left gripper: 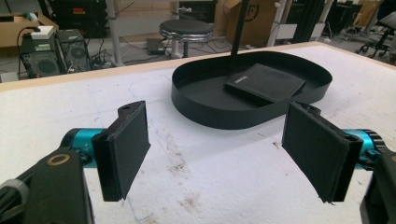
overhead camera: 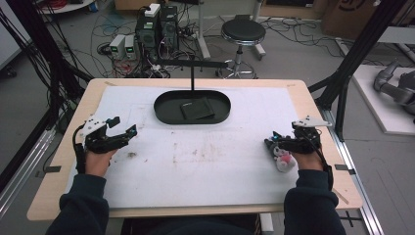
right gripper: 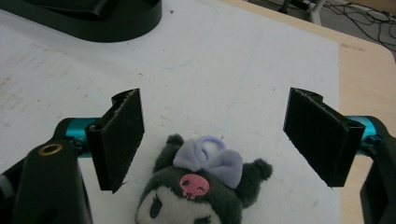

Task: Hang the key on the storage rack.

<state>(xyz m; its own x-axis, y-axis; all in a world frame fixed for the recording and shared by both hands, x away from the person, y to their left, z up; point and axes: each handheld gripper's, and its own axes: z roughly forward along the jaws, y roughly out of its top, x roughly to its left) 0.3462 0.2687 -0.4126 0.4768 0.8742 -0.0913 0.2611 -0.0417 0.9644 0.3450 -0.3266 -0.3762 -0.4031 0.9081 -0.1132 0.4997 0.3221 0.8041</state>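
A small plush toy [right gripper: 201, 196] with dark grey ears, a lavender bow and a pink skull badge lies on the white mat. My right gripper [right gripper: 212, 119] is open and its two pads stand on either side of the toy's head without touching it. From above, the toy [overhead camera: 284, 162] sits just under the right gripper [overhead camera: 272, 142] near the table's right edge. My left gripper [overhead camera: 123, 126] is open over the left of the mat and holds nothing. Its jaws [left gripper: 219, 149] face a black oval tray [left gripper: 210, 109] with a folded black cloth [left gripper: 266, 84] in it.
The tray [overhead camera: 164, 111] sits at the back centre of the stained white mat [overhead camera: 205, 161], with a thin black T-shaped stand [overhead camera: 192, 73] rising behind it. Beyond the table are a stool [overhead camera: 242, 33], computer boxes [overhead camera: 156, 29] and cables on the floor.
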